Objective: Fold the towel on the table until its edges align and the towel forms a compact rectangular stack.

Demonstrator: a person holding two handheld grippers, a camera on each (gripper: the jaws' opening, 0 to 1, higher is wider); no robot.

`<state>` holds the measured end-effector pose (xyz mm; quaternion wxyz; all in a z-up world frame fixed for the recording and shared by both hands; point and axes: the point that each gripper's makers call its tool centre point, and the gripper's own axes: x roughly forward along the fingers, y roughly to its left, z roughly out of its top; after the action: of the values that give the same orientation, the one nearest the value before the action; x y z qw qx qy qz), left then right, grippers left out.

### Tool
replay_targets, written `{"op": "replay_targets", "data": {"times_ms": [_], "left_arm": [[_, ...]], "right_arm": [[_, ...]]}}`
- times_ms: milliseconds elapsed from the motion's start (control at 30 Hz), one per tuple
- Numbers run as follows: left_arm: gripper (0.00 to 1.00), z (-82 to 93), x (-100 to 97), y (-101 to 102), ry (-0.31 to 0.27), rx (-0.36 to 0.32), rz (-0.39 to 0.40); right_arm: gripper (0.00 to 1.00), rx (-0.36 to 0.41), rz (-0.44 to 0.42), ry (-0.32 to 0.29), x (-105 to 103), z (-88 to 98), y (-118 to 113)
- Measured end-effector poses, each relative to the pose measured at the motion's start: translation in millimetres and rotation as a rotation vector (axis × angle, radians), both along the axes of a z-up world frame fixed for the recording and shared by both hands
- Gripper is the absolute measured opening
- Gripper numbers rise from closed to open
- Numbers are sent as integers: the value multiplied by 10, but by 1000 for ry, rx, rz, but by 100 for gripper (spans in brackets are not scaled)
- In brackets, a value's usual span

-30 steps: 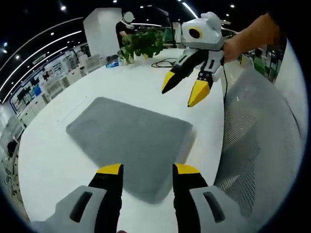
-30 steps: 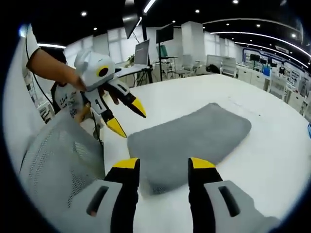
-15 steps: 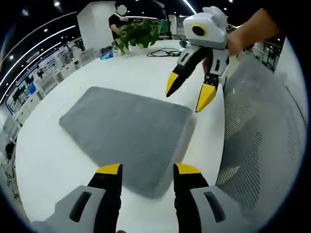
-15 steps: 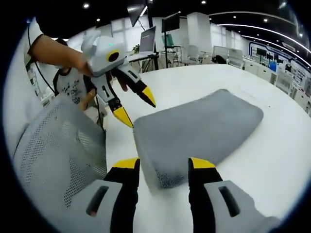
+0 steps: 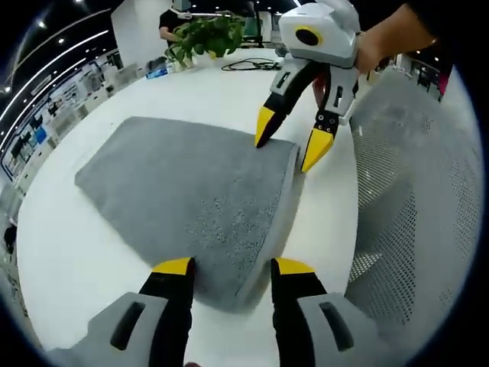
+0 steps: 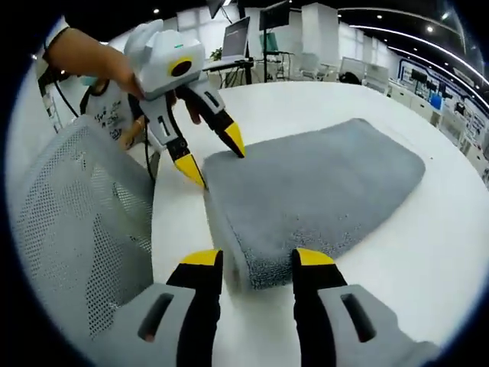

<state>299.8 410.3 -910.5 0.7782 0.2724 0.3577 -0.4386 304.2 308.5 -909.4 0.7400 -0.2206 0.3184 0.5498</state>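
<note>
Two near corners of the thick grey plush towel [image 5: 191, 191] are where the tools now sit, on the round white table [image 5: 69, 260]. The left tool [image 5: 229, 267] has its yellow-tipped jaws parted, straddling the nearest corner without pinching it. The right tool [image 6: 252, 260] is likewise spread around its own corner, also shown in the left gripper view at the far end of the same edge [image 5: 294, 141], one tip over the pile and one just off the hem.

I judge the towel soft, limp and fairly light: it will sag between two holds, and the deep pile should give the jaws good friction. The near edge already looks doubled and bulky, so a grip must close over the whole hem thickness at each corner, not the top layer alone.

No brand, label or readable writing can be made out on the towel or tools. A grey mesh chair back [image 5: 405, 206] stands just beside the table.
</note>
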Motion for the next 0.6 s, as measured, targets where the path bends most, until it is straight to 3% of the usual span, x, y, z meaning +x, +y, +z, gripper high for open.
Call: {"op": "replay_targets", "data": {"times_ms": [167, 433, 600], "left_arm": [[37, 0, 47, -2, 11, -6, 11], [33, -2, 66, -49, 11, -6, 18], [30, 3, 36, -200, 9, -1, 12]], "right_arm": [[26, -30, 5, -40, 50, -38, -34], [24, -45, 36, -69, 11, -27, -72], [23, -50, 35, -71, 1, -28, -220]]}}
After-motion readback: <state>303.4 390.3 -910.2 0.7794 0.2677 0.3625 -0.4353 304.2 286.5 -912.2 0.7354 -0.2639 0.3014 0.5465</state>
